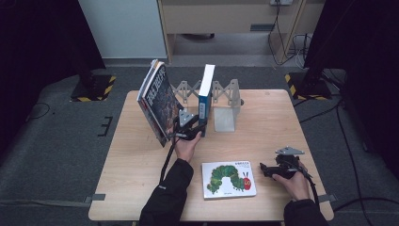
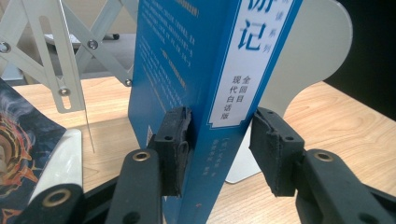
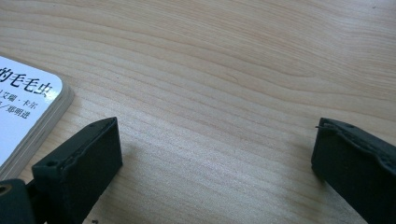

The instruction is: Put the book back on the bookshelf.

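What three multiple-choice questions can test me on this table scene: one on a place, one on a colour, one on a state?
1. Where is the caterpillar book?
A. flat on the table
B. inside a drawer
C. on the floor

2. What colour is the upright book between the left gripper's jaws?
A. red
B. blue
C. yellow

3. How do the right gripper's jaws stand?
A. shut on a book
B. shut on nothing
C. open, with nothing between them

Answers:
1 A, its cover faces up on the wood.
2 B, its cover and spine are blue.
3 C, bare table shows between the two pads, which stand wide apart.
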{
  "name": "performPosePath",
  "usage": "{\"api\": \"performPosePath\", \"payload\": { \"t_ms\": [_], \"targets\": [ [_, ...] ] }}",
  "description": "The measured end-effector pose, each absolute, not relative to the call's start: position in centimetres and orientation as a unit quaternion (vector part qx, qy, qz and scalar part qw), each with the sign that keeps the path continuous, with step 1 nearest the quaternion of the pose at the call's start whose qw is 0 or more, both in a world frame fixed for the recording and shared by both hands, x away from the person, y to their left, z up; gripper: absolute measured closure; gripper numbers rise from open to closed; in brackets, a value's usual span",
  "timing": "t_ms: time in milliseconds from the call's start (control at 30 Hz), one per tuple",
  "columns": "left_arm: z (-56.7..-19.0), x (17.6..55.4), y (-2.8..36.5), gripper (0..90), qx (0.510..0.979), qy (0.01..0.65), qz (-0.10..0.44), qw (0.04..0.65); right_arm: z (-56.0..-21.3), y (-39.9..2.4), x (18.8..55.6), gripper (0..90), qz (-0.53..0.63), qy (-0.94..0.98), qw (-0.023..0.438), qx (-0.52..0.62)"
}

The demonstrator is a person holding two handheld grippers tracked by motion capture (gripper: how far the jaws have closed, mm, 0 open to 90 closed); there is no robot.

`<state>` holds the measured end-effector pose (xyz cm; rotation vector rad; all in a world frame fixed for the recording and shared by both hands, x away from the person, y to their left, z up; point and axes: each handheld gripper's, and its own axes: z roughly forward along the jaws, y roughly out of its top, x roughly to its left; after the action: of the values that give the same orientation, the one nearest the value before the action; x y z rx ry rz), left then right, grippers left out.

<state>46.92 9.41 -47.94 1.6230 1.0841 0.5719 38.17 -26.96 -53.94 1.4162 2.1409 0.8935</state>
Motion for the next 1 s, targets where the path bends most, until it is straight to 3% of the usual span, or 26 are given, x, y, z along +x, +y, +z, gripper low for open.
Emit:
{"api": "performPosePath", "payload": {
  "t_ms": [300,433,700,1000],
  "targets": [
    [-48.5,47.3,8.9,54.6,0.680,0.462,0.254,0.510,-53.9,-27.0,38.2,1.7,0.322,0.771,0.209,0.509],
    [-48.8,47.4,8.6,50.4,0.682,0.467,0.253,0.503,-53.9,-26.9,38.2,1.7,0.322,0.770,0.209,0.509],
    [-48.5,47.4,8.1,56.5,0.680,0.490,0.259,0.481,-53.9,-26.9,38.2,1.7,0.322,0.770,0.209,0.509],
    [-47.7,47.5,7.2,57.4,0.687,0.500,0.239,0.470,-53.9,-27.0,38.2,1.4,0.321,0.772,0.209,0.507]
  ]
}}
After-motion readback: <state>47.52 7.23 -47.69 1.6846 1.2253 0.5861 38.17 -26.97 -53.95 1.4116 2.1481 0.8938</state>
